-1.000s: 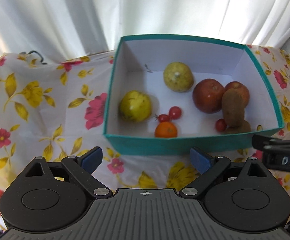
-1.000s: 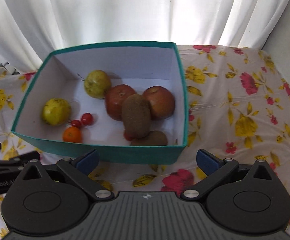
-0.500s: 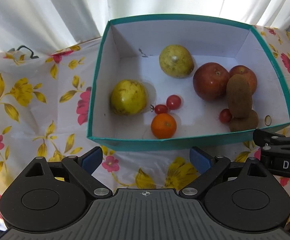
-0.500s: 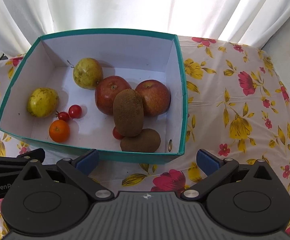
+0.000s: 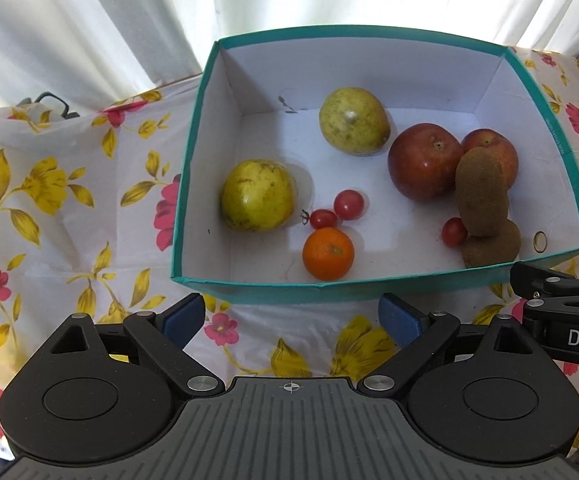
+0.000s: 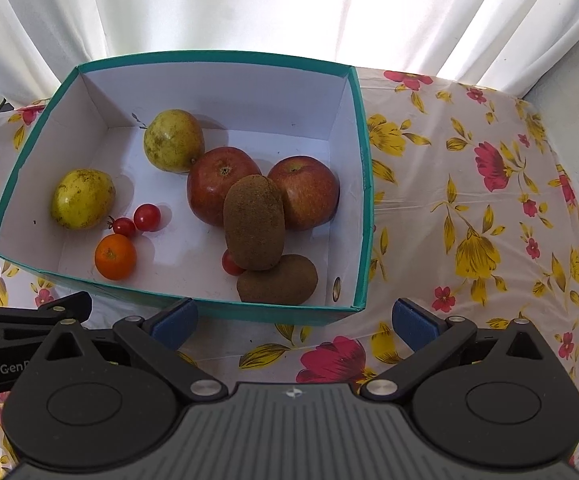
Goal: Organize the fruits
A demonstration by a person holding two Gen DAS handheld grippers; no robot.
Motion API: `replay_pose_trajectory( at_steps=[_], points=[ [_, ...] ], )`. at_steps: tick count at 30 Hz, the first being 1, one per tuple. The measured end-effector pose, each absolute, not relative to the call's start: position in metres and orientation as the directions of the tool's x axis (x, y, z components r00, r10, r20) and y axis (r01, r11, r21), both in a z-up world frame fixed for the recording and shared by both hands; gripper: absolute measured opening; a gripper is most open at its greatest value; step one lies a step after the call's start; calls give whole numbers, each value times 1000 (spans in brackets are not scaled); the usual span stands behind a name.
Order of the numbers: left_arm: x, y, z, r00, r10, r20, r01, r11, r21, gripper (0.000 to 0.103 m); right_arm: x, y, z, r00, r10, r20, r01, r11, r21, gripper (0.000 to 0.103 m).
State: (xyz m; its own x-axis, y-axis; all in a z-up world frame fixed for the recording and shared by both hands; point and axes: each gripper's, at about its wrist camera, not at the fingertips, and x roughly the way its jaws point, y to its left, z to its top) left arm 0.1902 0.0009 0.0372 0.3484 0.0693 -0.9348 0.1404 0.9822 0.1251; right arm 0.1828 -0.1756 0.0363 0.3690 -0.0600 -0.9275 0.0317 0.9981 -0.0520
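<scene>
A teal box (image 5: 249,294) (image 6: 363,184) with white inside stands on the flowered cloth. It holds two yellow-green fruits (image 5: 257,196) (image 6: 173,140), two red apples (image 5: 425,162) (image 6: 309,192), two kiwis (image 5: 483,192) (image 6: 254,222), a small orange (image 5: 328,253) (image 6: 115,257) and three cherry tomatoes (image 5: 348,205) (image 6: 147,217). My left gripper (image 5: 289,318) is open and empty just in front of the box's near wall. My right gripper (image 6: 293,322) is open and empty in front of the box's near right corner.
The table is covered with a white cloth with yellow and red flowers (image 6: 477,220). White curtains (image 5: 89,20) hang behind. The other gripper shows at each view's edge (image 5: 561,312) (image 6: 17,336). A dark cable (image 5: 49,102) lies at the back left.
Both grippers have risen and tilted down, so I now look more steeply into the box. The fruits have not moved. Both jaws stay open.
</scene>
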Motion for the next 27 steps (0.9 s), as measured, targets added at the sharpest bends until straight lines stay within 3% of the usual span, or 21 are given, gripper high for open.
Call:
replay_pose_trajectory(
  at_steps=[27],
  points=[
    [194, -1, 34, 340, 83, -937, 139, 981, 138, 97, 185, -175, 33, 352, -68, -933, 19, 998, -65, 103]
  ],
)
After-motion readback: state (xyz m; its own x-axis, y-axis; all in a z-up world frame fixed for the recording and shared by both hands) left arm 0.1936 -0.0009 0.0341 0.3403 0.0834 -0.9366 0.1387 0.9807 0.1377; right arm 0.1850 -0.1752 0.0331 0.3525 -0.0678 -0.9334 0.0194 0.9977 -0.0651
